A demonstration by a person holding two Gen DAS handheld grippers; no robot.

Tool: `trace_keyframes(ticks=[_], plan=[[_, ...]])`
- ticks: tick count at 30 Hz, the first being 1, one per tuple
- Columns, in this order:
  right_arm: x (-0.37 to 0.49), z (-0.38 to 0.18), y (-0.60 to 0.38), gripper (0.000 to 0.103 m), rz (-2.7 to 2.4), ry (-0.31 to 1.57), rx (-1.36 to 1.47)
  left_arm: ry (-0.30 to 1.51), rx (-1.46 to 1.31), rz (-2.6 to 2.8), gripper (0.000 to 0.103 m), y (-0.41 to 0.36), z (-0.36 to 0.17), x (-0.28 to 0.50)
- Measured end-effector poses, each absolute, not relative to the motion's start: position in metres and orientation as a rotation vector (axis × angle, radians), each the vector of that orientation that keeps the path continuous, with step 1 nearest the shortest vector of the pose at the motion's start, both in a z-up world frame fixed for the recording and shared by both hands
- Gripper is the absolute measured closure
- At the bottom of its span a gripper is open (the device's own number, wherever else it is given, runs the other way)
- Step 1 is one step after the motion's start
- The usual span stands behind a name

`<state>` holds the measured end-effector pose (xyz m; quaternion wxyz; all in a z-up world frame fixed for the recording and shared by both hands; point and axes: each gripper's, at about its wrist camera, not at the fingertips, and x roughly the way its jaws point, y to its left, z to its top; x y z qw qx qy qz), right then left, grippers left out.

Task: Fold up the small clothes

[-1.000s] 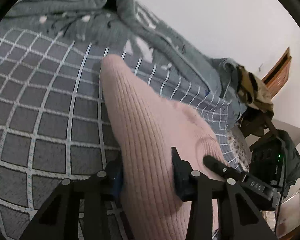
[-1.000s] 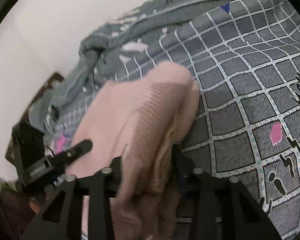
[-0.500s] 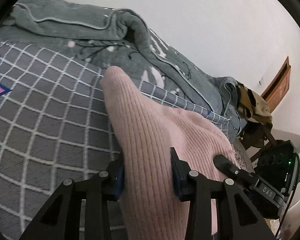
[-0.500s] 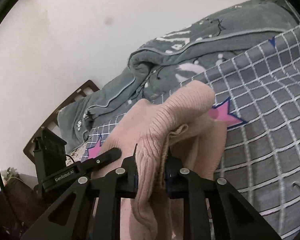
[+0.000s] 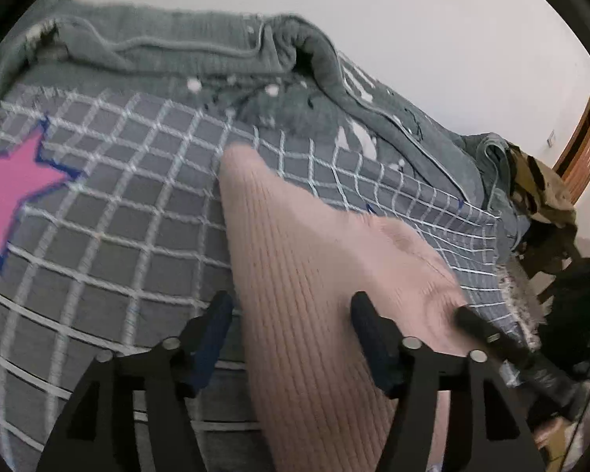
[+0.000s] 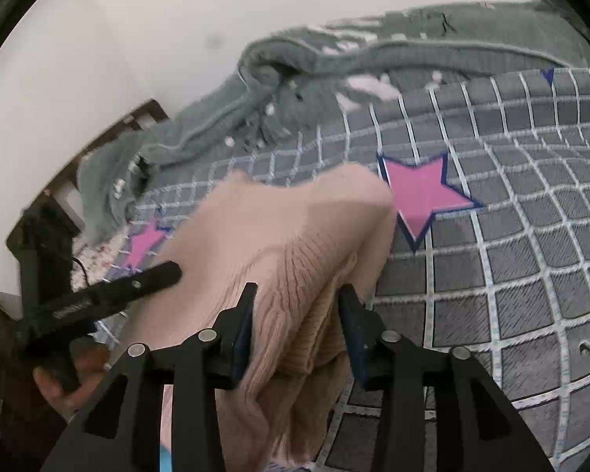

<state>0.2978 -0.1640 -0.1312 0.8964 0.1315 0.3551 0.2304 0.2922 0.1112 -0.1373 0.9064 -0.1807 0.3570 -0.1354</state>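
Jaws of left gripper [image 5: 291, 314] and right gripper [image 6: 297, 306] are opening, pads clear of the pink knit garment [image 5: 314, 275] lying between them on the checked bedsheet [image 5: 137, 216]. Beyond it, a grey blanket [image 6: 334, 63] is bunched against the wall [image 6: 137, 39]. Motion blurs both views.

We see the sweater [image 5: 314, 275] lying on the checked bedsheet [image 5: 118, 236] between both grippers' opening jaws (left gripper [image 5: 291, 334], right gripper [image 6: 295, 314]), the rumpled blanket [image 5: 177, 51] heaped behind it against the wall [image 5: 413, 19].
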Motion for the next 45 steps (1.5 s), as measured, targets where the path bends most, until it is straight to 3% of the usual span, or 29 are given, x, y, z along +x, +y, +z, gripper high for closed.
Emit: trace_keyframes(ticks=[4, 8, 10, 11, 12, 14, 19, 24, 31, 38, 45], plan=[[0.294, -0.116, -0.167, 0.057, 0.442, 0.649, 0.251, 0.7, -0.373, -0.261, 0.033, 0.123, -0.132, 0.287], [0.312, -0.13, -0.159, 0.057, 0.411, 0.698, 0.29, 0.716, -0.386, -0.257, 0.033, 0.13, -0.137, 0.287], [0.316, -0.143, -0.151, 0.064, 0.379, 0.728, 0.242, 0.727, -0.38, -0.258, 0.032, 0.131, -0.139, 0.287], [0.314, -0.145, -0.149, 0.079, 0.379, 0.719, 0.226, 0.726, -0.373, -0.261, 0.032, 0.13, -0.139, 0.286], [0.312, -0.143, -0.147, 0.084, 0.377, 0.702, 0.211, 0.725, -0.365, -0.259, 0.031, 0.13, -0.138, 0.285], [0.304, -0.136, -0.146, 0.087, 0.364, 0.656, 0.179, 0.713, -0.328, -0.247, 0.031, 0.127, -0.135, 0.281], [0.309, -0.145, -0.152, 0.086, 0.35, 0.696, 0.197, 0.692, -0.271, -0.244, 0.029, 0.121, -0.13, 0.272], [0.314, -0.146, -0.165, 0.068, 0.346, 0.739, 0.25, 0.689, -0.263, -0.236, 0.029, 0.124, -0.13, 0.27], [0.297, -0.139, -0.168, 0.068, 0.33, 0.68, 0.22, 0.71, -0.349, -0.24, 0.029, 0.134, -0.134, 0.275], [0.292, -0.139, -0.156, 0.09, 0.333, 0.664, 0.14, 0.715, -0.36, -0.235, 0.029, 0.133, -0.136, 0.277], [0.293, -0.141, -0.161, 0.091, 0.333, 0.672, 0.173, 0.686, -0.299, -0.262, 0.029, 0.121, -0.13, 0.271]])
